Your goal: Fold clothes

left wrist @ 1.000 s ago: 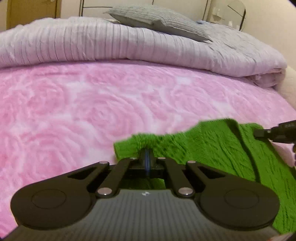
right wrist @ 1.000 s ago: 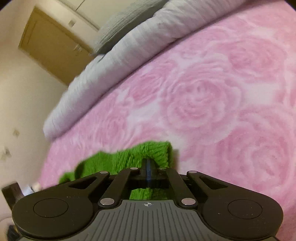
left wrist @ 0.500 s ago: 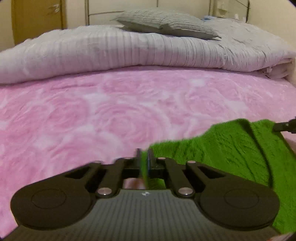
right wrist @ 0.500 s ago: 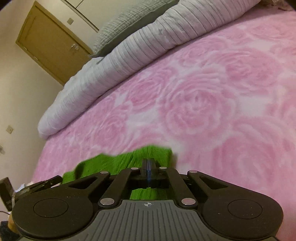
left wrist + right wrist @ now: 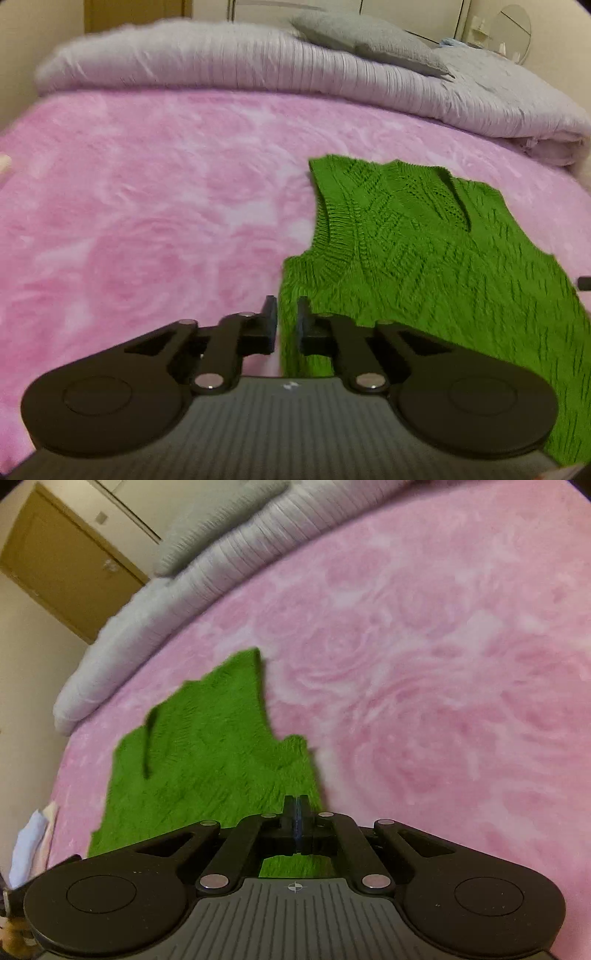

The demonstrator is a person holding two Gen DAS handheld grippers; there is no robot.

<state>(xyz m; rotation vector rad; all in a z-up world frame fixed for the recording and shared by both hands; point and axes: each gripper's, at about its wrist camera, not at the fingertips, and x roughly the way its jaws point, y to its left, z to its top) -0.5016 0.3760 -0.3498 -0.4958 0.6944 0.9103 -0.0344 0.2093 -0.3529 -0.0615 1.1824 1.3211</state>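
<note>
A green knitted vest [image 5: 424, 251] lies spread flat on the pink rose-patterned blanket [image 5: 147, 206], neck and armholes toward the far side. My left gripper [image 5: 287, 321] is open a little at the vest's near left corner, holding nothing. In the right wrist view the vest [image 5: 207, 753] lies ahead and to the left. My right gripper [image 5: 296, 812] has its jaws closed at the vest's near right corner; green fabric shows under the fingers, but I cannot see whether it is pinched.
A rolled grey-lilac duvet [image 5: 258, 62] with a grey pillow [image 5: 365, 40] lies along the far side of the bed. A wooden door [image 5: 62, 561] stands at the back left. Folded pale cloth [image 5: 33, 834] sits at the bed's left edge.
The vest went from bunched up near the grippers to spread flat on the blanket. My left gripper opened and let go of its corner. Both grippers pulled back toward the near edge.
</note>
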